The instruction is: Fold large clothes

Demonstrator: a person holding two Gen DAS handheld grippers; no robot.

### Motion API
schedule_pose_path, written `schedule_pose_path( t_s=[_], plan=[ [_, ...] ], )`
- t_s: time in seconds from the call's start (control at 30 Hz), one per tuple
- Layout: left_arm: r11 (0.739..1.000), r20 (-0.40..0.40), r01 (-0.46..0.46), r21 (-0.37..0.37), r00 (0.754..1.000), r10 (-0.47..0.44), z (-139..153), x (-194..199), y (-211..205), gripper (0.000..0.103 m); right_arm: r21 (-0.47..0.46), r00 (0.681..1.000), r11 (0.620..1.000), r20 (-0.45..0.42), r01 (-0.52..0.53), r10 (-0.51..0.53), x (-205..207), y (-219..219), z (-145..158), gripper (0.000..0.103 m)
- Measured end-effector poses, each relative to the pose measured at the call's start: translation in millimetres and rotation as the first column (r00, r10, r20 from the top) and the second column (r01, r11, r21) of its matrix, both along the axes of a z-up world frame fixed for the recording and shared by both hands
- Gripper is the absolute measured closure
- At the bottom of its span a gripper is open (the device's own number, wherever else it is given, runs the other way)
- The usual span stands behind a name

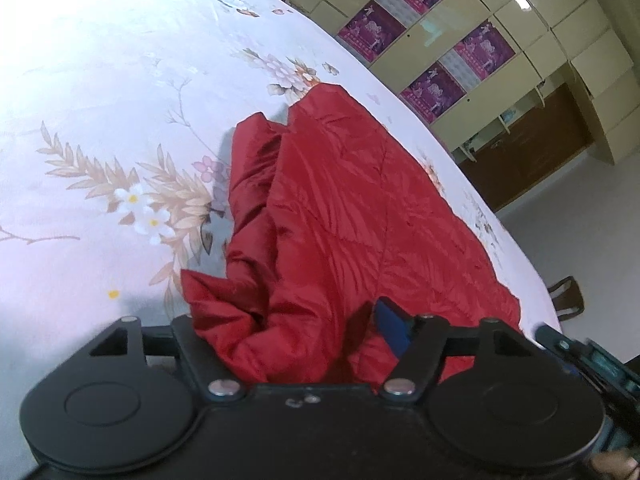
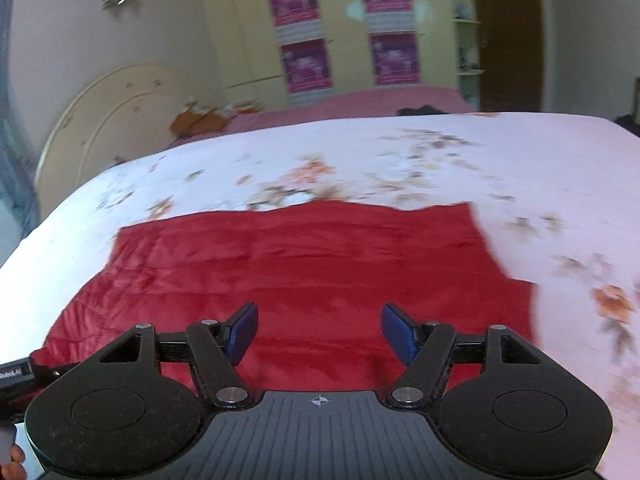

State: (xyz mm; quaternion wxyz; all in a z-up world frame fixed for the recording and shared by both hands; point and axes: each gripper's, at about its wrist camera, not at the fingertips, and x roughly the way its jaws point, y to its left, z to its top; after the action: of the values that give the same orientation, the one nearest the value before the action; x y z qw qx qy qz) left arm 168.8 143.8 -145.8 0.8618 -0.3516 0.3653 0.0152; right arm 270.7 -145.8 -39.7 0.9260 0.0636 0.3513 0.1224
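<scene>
A red quilted garment lies on a bed with a white floral sheet. In the left wrist view its near part is bunched up between my left gripper's jaws; only the right blue pad shows, the other is buried in the cloth. In the right wrist view the garment lies spread flat and wide. My right gripper hovers over its near edge, jaws wide apart, blue pads empty.
The floral sheet extends far and right of the garment. A cream headboard stands at the left, a yellow wardrobe with purple posters behind. A pink bed lies beyond. The other gripper shows at the right edge.
</scene>
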Motion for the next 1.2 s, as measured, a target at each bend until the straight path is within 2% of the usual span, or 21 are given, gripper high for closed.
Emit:
schedule_pose_path(
  t_s=[0.03, 0.1, 0.27, 0.47, 0.63, 0.83, 0.9, 0.97, 1.2],
  plan=[
    [1.000, 0.001, -0.001, -0.006, 1.000, 0.001, -1, 0, 1, 0.037, -0.013, 1.000, 1.000, -0.006, -0.022, 0.022, 6, 11, -4, 0.054],
    [1.000, 0.006, -0.001, -0.010, 1.000, 0.001, -2, -1, 3, 0.039, -0.029, 0.998, 0.998, -0.033, -0.057, 0.056, 19, 30, -12, 0.063],
    [1.000, 0.013, 0.000, -0.016, 1.000, 0.001, -3, -5, 6, 0.043, -0.111, 0.994, 0.989, -0.058, -0.099, 0.093, 41, 63, -37, 0.063],
    [1.000, 0.011, 0.003, -0.024, 1.000, -0.002, -2, -9, 6, 0.046, -0.228, 0.988, 0.963, -0.087, -0.142, 0.126, 46, 84, -68, 0.063],
    [0.998, -0.002, 0.006, -0.056, 1.000, -0.006, -3, -13, 8, 0.046, -0.232, 0.988, 0.963, -0.097, -0.139, 0.120, 43, 83, -61, 0.063],
    [0.996, 0.004, 0.003, -0.084, 1.000, -0.003, -4, -16, 8, 0.047, -0.246, 0.988, 0.958, -0.086, -0.144, 0.127, 10, 79, -52, 0.063],
    [0.996, 0.010, 0.000, -0.090, 1.000, 0.001, -5, -16, 9, 0.051, -0.261, 0.987, 0.953, -0.097, -0.153, 0.132, 5, 80, -55, 0.063],
    [0.996, 0.014, 0.002, -0.093, 1.000, 0.000, -6, -16, 8, 0.061, -0.275, 0.986, 0.948, -0.100, -0.158, 0.135, 3, 83, -56, 0.063],
    [0.999, 0.038, 0.008, -0.043, 0.999, -0.007, 1, -17, 5, 0.073, -0.269, 0.982, 0.947, -0.117, -0.173, 0.146, 4, 84, -67, 0.063]
  ],
)
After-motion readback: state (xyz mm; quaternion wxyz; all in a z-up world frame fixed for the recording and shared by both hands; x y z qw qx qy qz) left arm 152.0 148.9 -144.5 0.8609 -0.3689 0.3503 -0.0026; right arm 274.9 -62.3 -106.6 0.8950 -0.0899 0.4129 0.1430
